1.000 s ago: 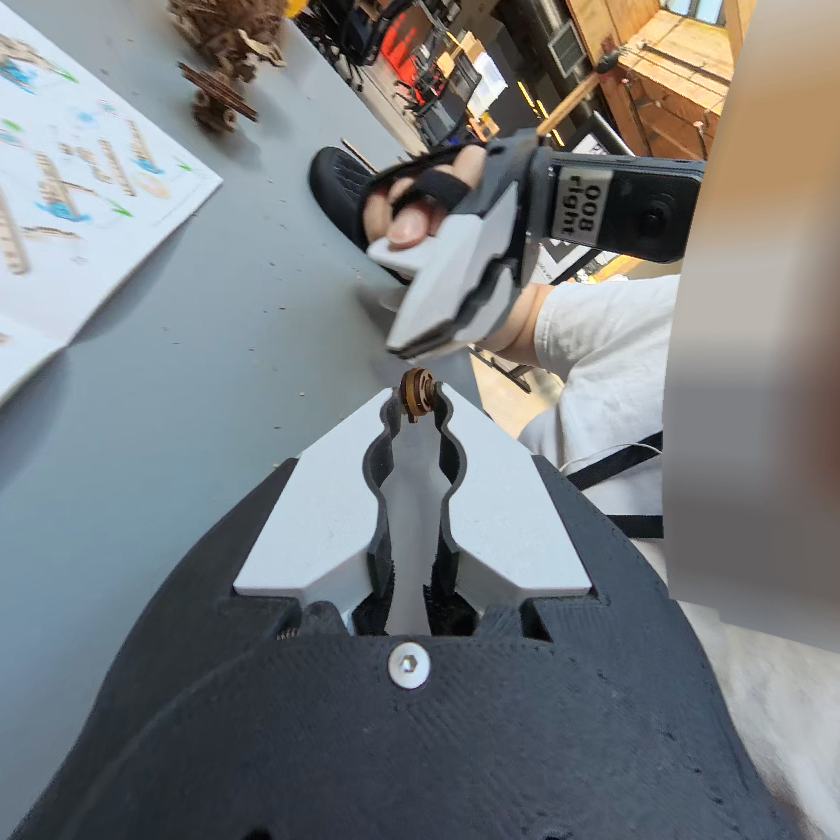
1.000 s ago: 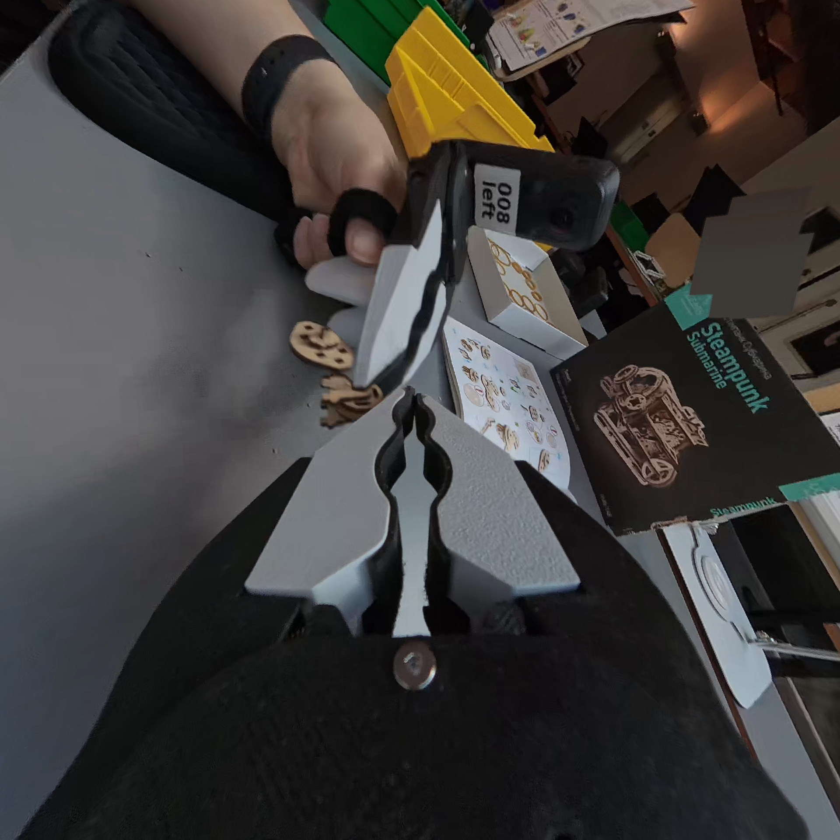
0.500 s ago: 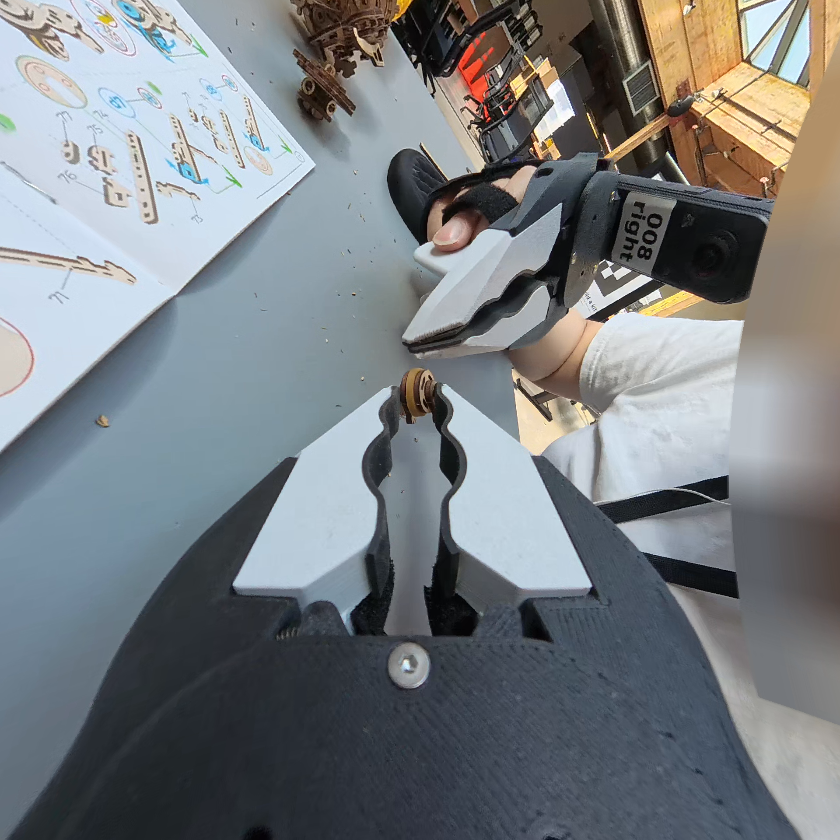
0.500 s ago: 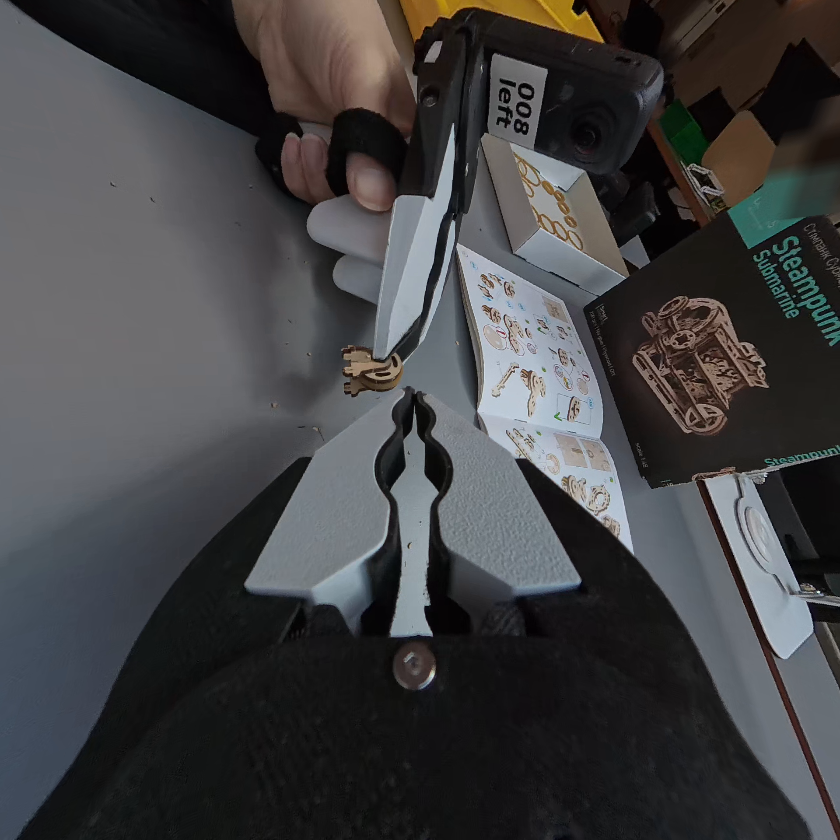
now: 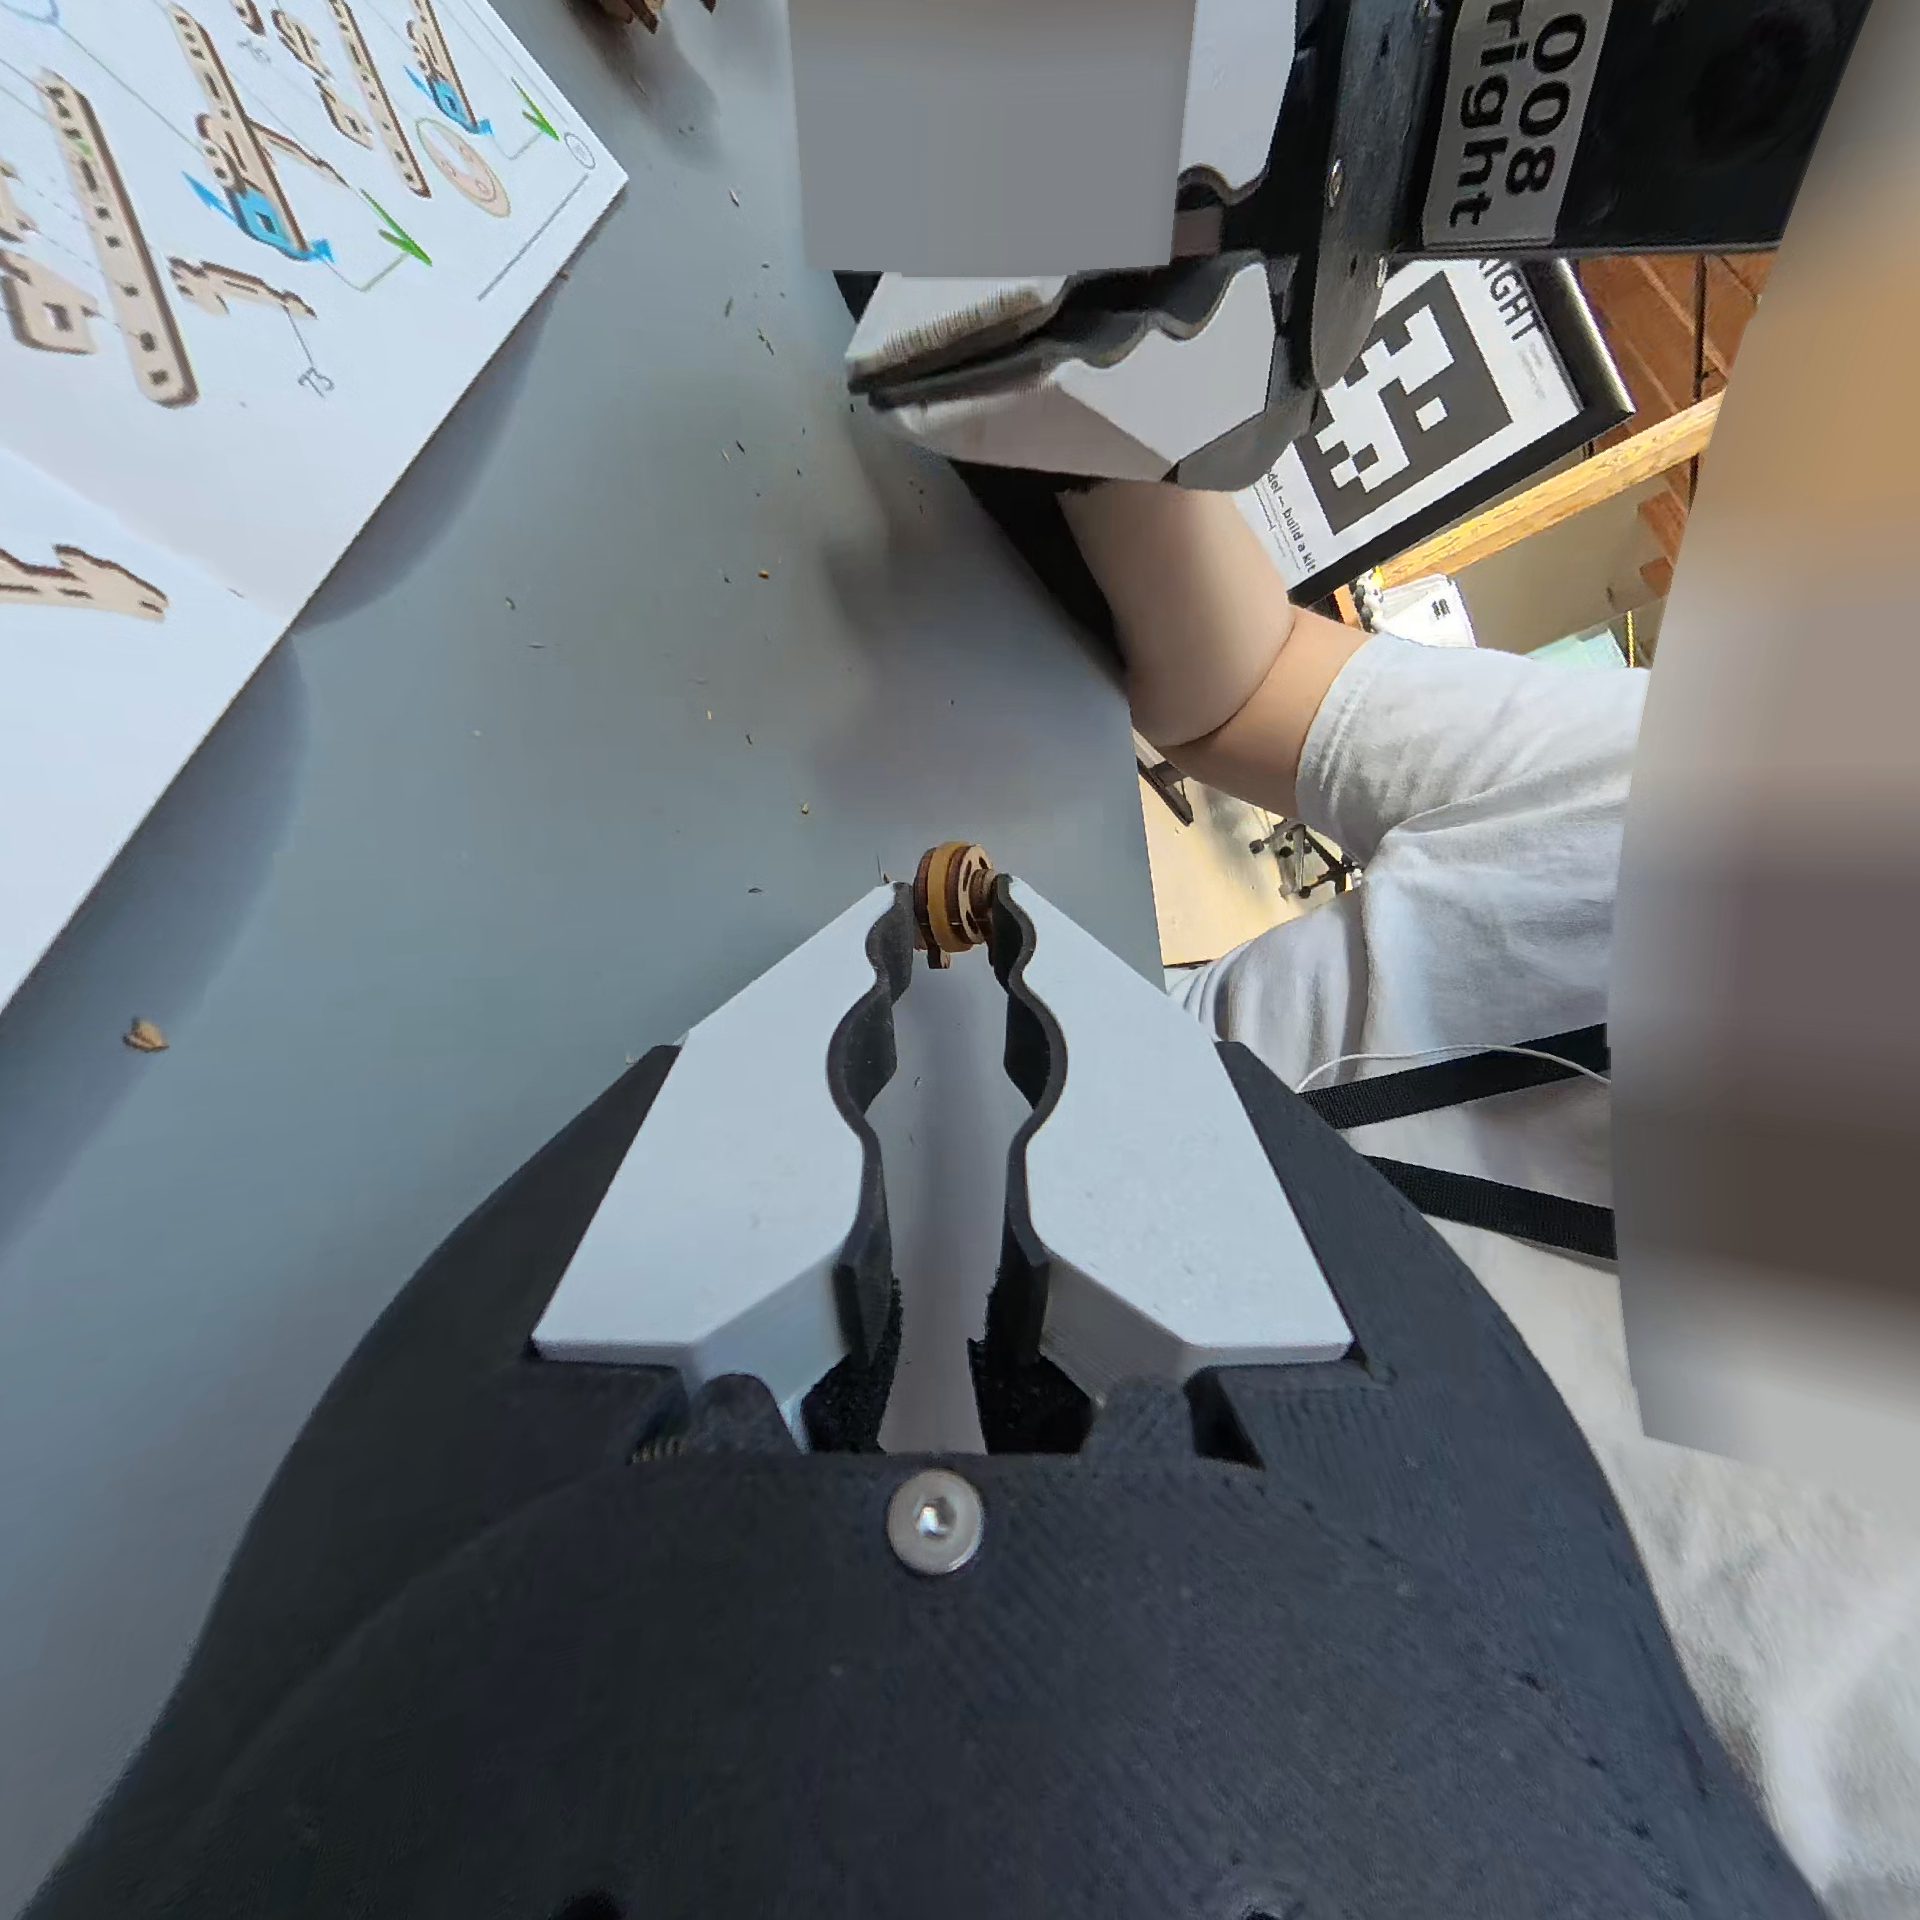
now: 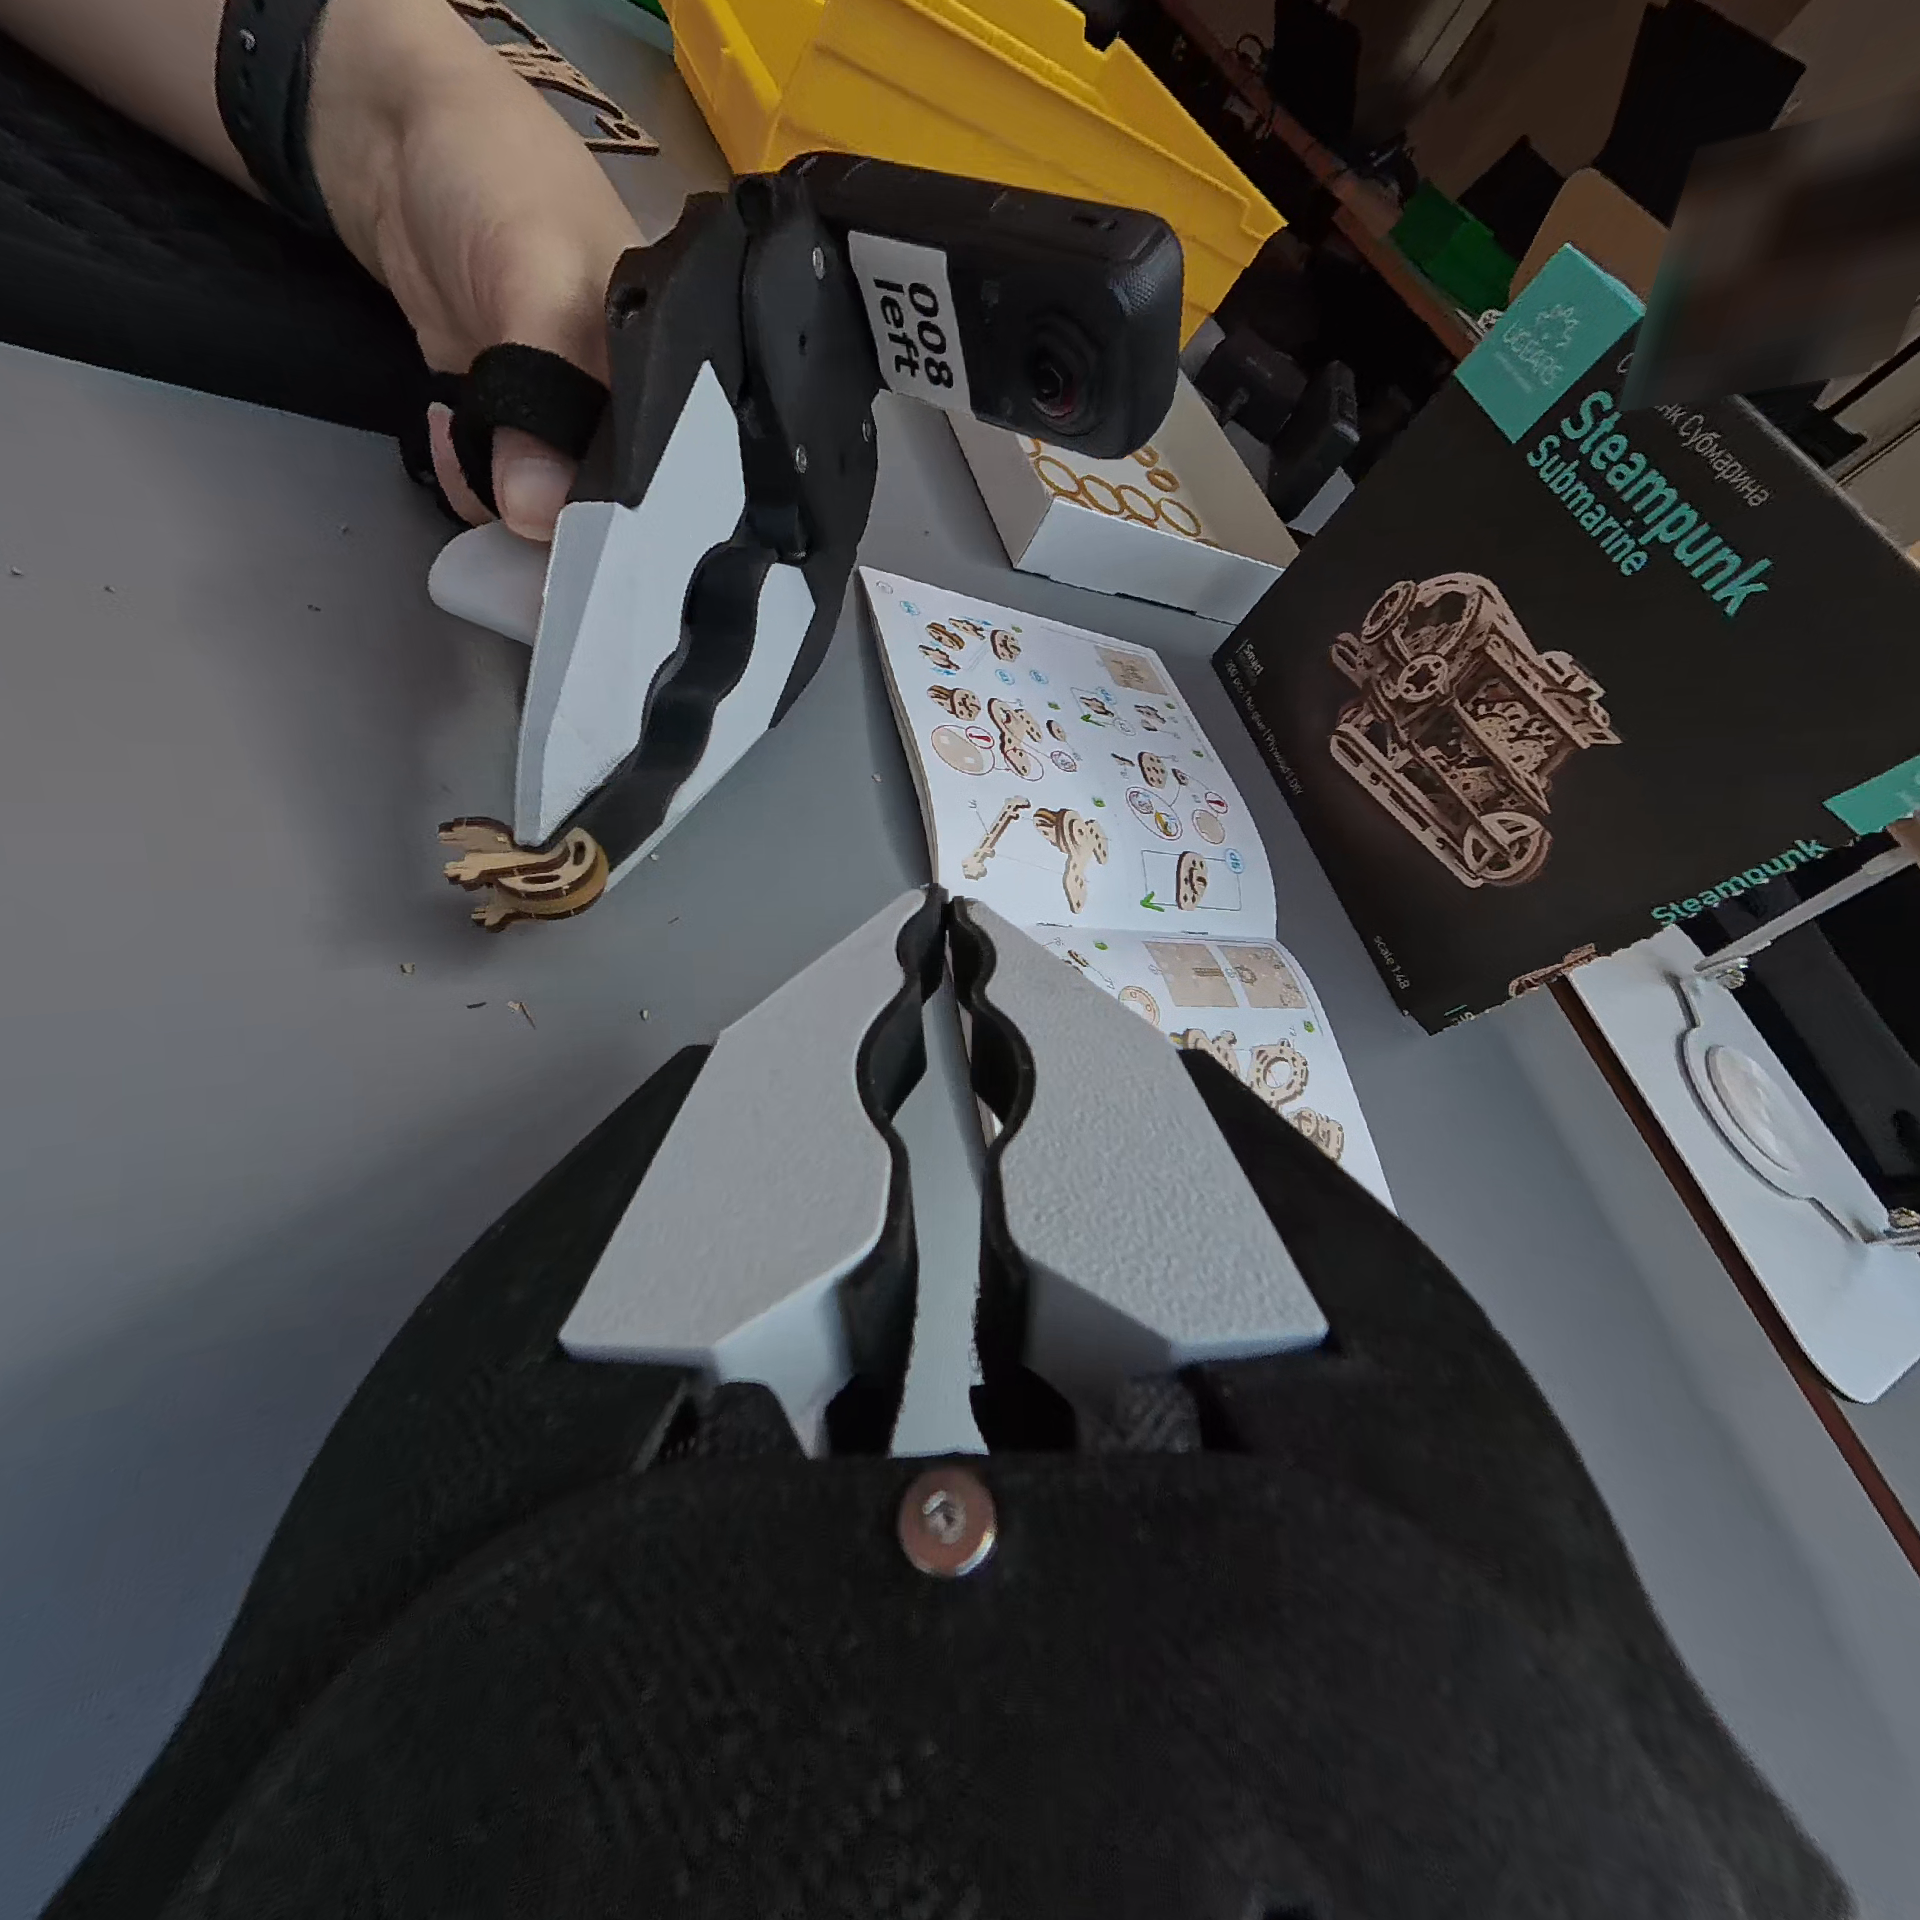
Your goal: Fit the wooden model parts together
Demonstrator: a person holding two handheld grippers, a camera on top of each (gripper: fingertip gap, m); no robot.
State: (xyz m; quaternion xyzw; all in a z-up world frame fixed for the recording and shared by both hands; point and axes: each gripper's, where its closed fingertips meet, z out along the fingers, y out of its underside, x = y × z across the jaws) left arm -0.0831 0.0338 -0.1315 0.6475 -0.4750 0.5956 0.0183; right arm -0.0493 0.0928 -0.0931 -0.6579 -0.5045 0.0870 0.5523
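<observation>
My left gripper (image 5: 951, 904) is shut on a small round wooden model part (image 5: 954, 902), a stack of discs pinched at the fingertips. In the right wrist view the same part (image 6: 525, 871) shows toothed prongs to its left and hangs just above the grey table (image 6: 208, 831) under the left gripper (image 6: 582, 842). My right gripper (image 6: 945, 914) is shut and empty, its tips pressed together, to the right of the part. In the left wrist view the right gripper (image 5: 868, 374) is up and beyond the part, apart from it.
An open instruction booklet (image 6: 1081, 790) lies ahead of the right gripper; it also shows in the left wrist view (image 5: 208, 312). A black product box (image 6: 1558, 675), a small white box (image 6: 1122, 520) and a yellow bin (image 6: 935, 104) stand behind. Wood crumbs dot the table. A person's arm (image 5: 1195, 644) is at the table edge. Tip to tip, the grippers are about 8 cm apart.
The left gripper has kept its hold on the part. The two grippers have drawn apart: the right one stands higher and closer in the left view, and the part lies farther left in the right view.
</observation>
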